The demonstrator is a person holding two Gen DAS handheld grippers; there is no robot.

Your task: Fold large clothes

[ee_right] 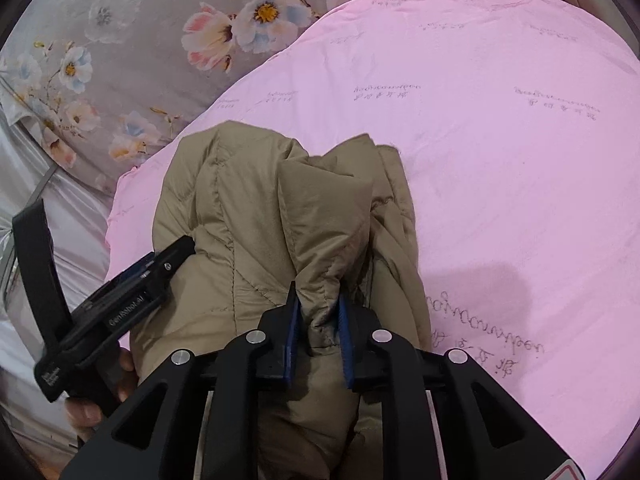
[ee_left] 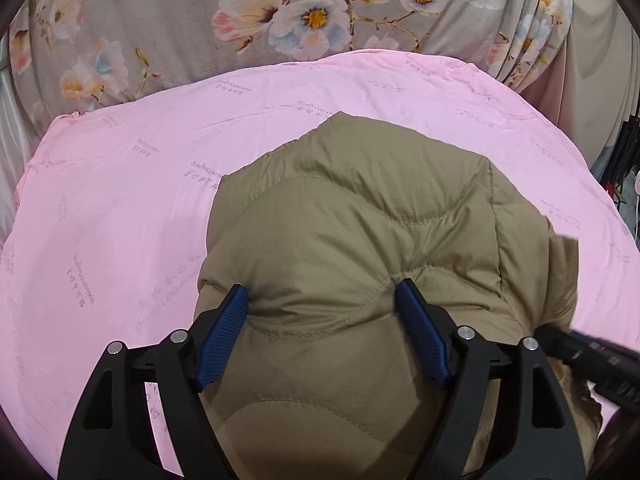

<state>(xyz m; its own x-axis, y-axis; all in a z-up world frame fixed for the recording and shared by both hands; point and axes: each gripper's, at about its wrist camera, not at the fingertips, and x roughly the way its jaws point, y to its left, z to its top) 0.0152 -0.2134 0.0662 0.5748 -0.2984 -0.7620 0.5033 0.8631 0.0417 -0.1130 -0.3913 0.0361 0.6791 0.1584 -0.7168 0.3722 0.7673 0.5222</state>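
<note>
A tan quilted puffer jacket (ee_left: 360, 208) lies bunched on a pink cover (ee_left: 120, 208). In the left wrist view my left gripper (ee_left: 322, 292) stands wide, its blue pads (ee_left: 224, 336) dug into both sides of a puffy panel. From the right wrist view the jacket (ee_right: 240, 208) is a folded heap. My right gripper (ee_right: 318, 296) stands narrow, and a gathered fold of tan fabric fills the gap between its pads (ee_right: 292, 328). The left gripper's body (ee_right: 100, 300) shows at the left of that view, held by a hand (ee_right: 120, 376). The right gripper's body (ee_left: 592, 356) shows at the right edge of the left wrist view.
A grey floral bedsheet (ee_left: 160, 20) lies beyond the pink cover (ee_right: 500, 160), with a draped curtain (ee_left: 520, 32) at the far right. Pale grey bedding (ee_right: 48, 240) shows off the cover's left edge. Dark stands and cables (ee_left: 624, 168) are at the right.
</note>
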